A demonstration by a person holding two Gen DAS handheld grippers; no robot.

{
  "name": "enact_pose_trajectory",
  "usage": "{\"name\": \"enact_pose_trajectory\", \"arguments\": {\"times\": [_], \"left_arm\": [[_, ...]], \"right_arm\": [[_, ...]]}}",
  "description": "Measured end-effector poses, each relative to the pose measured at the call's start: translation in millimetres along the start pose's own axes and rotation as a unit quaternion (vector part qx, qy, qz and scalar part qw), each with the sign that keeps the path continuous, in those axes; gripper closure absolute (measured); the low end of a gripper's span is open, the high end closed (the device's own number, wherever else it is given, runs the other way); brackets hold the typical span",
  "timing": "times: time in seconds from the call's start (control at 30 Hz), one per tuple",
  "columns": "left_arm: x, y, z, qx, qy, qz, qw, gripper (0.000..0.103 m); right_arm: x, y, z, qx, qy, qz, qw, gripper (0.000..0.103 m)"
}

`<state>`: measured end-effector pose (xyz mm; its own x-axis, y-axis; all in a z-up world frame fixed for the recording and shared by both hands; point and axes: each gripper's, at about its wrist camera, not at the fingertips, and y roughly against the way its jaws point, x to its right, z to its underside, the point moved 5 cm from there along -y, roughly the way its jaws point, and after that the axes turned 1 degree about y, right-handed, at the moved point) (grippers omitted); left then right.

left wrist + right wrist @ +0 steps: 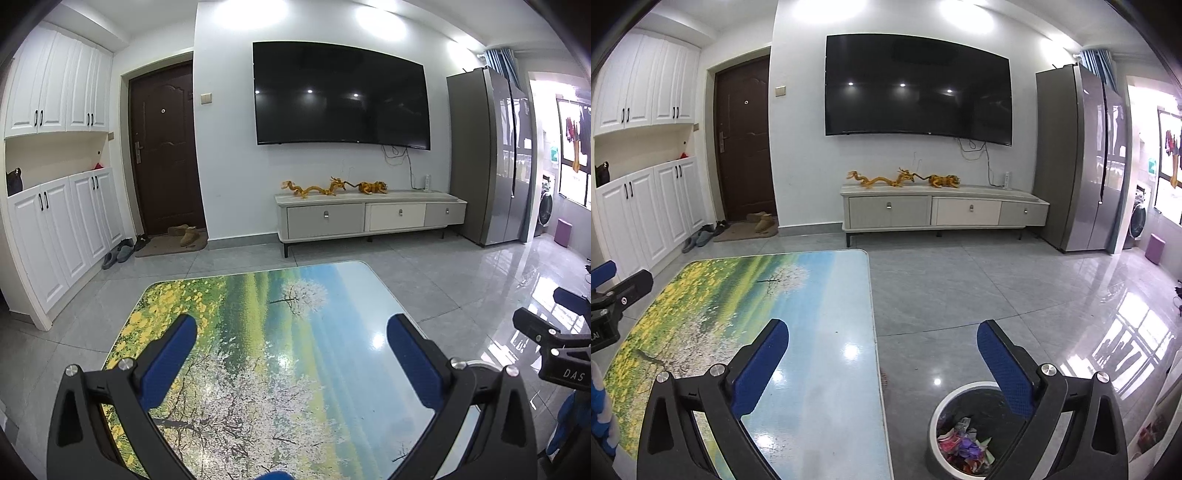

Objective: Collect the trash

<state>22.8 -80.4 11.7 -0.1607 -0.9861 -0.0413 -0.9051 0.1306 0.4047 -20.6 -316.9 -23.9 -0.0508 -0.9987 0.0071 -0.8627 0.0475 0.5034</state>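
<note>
A round trash bin with a white rim and black liner stands on the floor right of the table, with crumpled colourful wrappers inside. My right gripper is open and empty, above the table's right edge and the bin. My left gripper is open and empty above the table, whose top bears a printed landscape of blossoms and fields. No loose trash shows on the tabletop. The right gripper shows at the right edge of the left wrist view.
A TV stand with golden dragon figures sits under a wall TV. A fridge stands at the right, white cabinets and a brown door with shoes at the left. The floor is glossy grey tile.
</note>
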Motion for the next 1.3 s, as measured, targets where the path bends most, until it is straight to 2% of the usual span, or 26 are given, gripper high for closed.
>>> {"name": "enact_pose_trajectory", "arguments": {"times": [0.37,0.97,1.3], "left_arm": [[-9,0,3,0.004,0.0,-0.011,0.9999,0.0],[-15,1,5,0.014,0.003,-0.02,0.9997,0.0],[-20,-2,5,0.006,0.009,-0.021,0.9997,0.0]], "right_arm": [[7,2,-1,0.008,-0.003,0.028,1.0,0.0],[8,0,-1,0.005,-0.005,0.032,0.999,0.0],[6,-2,1,0.001,-0.001,0.036,0.999,0.0]]}}
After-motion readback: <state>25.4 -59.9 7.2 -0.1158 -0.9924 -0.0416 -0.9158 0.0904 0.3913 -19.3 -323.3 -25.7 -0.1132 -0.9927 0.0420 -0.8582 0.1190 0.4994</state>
